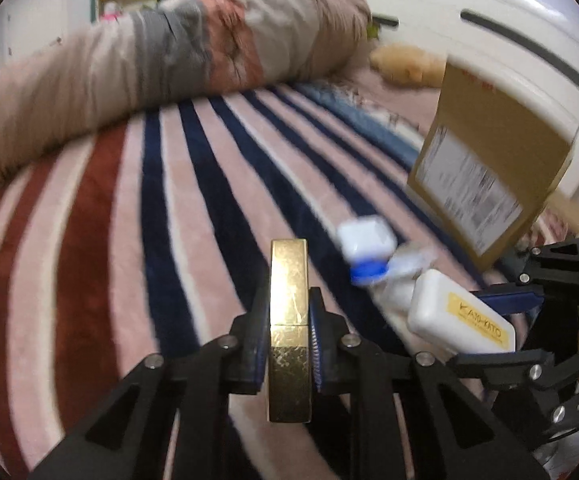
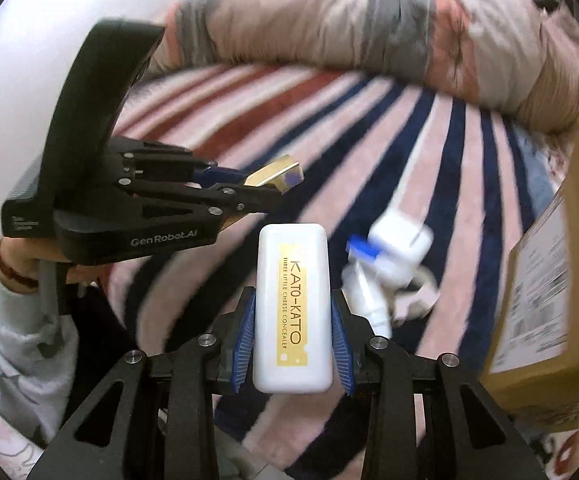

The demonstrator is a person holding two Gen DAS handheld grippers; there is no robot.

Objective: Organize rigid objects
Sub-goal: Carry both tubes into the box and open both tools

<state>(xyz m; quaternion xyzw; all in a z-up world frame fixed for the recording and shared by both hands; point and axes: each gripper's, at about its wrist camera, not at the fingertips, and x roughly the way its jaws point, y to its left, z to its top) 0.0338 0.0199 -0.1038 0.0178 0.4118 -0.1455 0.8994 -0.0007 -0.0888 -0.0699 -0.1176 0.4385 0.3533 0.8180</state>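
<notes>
My left gripper (image 1: 289, 320) is shut on a slim gold case (image 1: 288, 280), which stands upright between the blue pads above the striped blanket. In the right wrist view that gold case (image 2: 277, 174) pokes out of the left gripper (image 2: 265, 192) at the left. A white concealer box (image 2: 292, 308) with a gold KATO-KATO label is clamped in my right gripper (image 2: 293, 312); the same white box (image 1: 461, 314) shows at the lower right of the left wrist view. On the blanket lie a white bottle with a blue cap (image 2: 369, 280) and a small white box (image 2: 401, 236).
A cardboard box (image 1: 489, 152) with a shipping label stands at the right on the striped blanket (image 1: 129, 220). A rolled beige and grey quilt (image 1: 169, 52) lies across the far side. A white headboard (image 1: 509, 40) rises behind the carton. A sleeve and hand (image 2: 21, 276) hold the left gripper.
</notes>
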